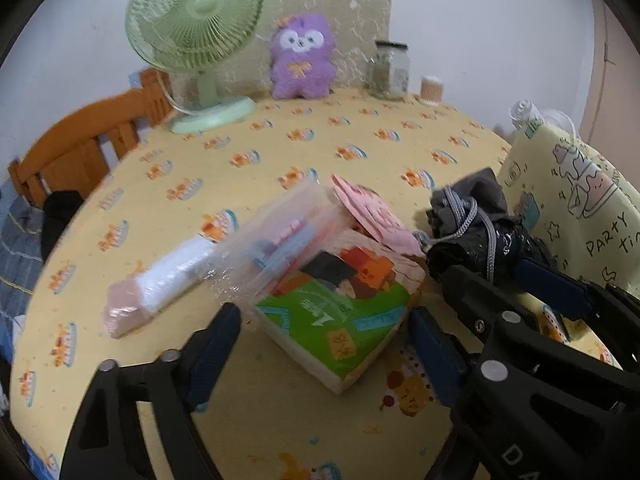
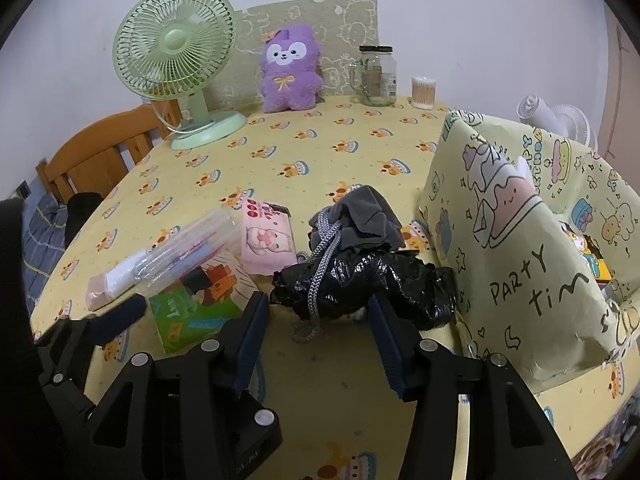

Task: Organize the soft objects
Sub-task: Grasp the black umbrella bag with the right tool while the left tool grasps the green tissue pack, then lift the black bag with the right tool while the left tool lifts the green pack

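A green and orange tissue pack (image 1: 340, 312) lies on the yellow tablecloth (image 1: 280, 152), with a clear pouch of pens (image 1: 280, 240) across its top. My left gripper (image 1: 325, 314) stands open around the pack, and its left pad is clear of it. A pink cartoon packet (image 1: 372, 212) leans behind the pack. A crumpled black plastic bag (image 2: 360, 280), with a grey cord and a grey cloth (image 2: 364, 216) on it, sits between the fingers of my right gripper (image 2: 320, 304), which is shut on it. The purple plush toy (image 2: 290, 68) stands at the back.
A yellow "party time" wrapped box (image 2: 520, 240) stands close on the right. A green fan (image 2: 176, 52), a glass jar (image 2: 378, 76) and a cotton-swab tub (image 2: 423, 92) line the back. A white and pink wrapped pack (image 1: 160, 284) lies left. A wooden chair (image 1: 80, 148) borders the table.
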A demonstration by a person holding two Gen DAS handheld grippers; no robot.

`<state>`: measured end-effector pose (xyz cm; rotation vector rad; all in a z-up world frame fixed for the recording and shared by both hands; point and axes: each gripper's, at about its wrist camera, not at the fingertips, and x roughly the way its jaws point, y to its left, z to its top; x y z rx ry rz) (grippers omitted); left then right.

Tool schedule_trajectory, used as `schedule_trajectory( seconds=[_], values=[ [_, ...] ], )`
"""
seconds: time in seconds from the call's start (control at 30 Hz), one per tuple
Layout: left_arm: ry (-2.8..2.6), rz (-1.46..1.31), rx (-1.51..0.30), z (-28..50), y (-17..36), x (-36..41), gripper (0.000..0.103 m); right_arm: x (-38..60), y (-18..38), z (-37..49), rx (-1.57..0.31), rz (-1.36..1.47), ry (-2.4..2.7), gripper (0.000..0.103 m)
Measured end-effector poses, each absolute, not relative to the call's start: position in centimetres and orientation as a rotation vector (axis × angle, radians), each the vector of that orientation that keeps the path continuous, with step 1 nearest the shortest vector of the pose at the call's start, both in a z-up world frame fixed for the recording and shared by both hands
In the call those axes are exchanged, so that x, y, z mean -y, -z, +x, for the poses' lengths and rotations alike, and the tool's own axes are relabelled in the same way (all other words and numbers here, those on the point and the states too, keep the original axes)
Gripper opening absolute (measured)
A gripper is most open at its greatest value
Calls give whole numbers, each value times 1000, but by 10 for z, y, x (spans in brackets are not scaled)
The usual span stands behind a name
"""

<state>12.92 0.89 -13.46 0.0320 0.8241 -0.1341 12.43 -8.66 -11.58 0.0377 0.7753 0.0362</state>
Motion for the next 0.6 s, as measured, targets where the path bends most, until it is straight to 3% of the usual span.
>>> schedule_trajectory(
  seconds=[0.2,0.37,0.5,0.6],
  values=[
    [140,34,-813,128,135,-8,66,87,117,122,-790,42,-23,58],
    [126,26,-797,119,132,-10,62,85,114,114,-775,26,-14,60],
    [106,25,-770,110,124,-15,62,84,109,107,-757,41,-17,74],
    [87,26,-753,108,118,-18,62,83,104,103,-734,47,-23,76]
  ],
)
